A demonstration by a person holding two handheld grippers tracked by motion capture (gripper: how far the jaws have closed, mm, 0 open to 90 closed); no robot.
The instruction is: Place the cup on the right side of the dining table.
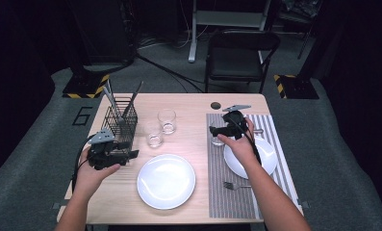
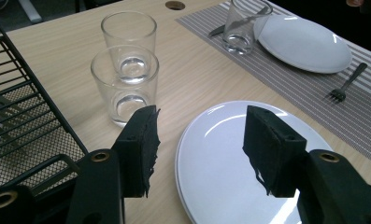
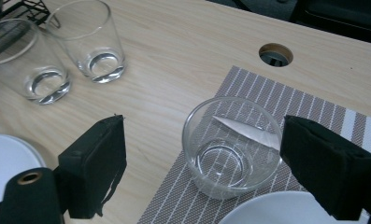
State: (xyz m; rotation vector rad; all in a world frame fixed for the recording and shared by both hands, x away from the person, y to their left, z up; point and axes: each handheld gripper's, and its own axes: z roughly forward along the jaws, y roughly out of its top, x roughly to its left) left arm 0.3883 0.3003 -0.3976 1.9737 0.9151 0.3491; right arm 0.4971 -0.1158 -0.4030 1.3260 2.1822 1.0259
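My right gripper (image 1: pixel 213 132) hovers open over the far left corner of the striped placemat (image 1: pixel 227 202). In the right gripper view a clear empty glass (image 3: pixel 230 147) stands upright on the mat between and below the two black pads (image 3: pixel 99 168), which do not touch it. A knife tip shows behind that glass. My left gripper (image 1: pixel 131 155) is held open near the table's left side, beside the wire rack (image 1: pixel 121 120). Its jaws (image 2: pixel 199 121) frame the edge of a white plate (image 2: pixel 230 177) and hold nothing.
Two empty glasses (image 1: pixel 167 120) (image 1: pixel 155 134) stand next to the rack, which holds utensils. A second white plate (image 1: pixel 265 161) and a fork (image 1: pixel 234 185) lie on the placemat. A cable hole (image 1: pixel 215 105) sits at the table's far edge, with a black chair (image 1: pixel 241 53) beyond.
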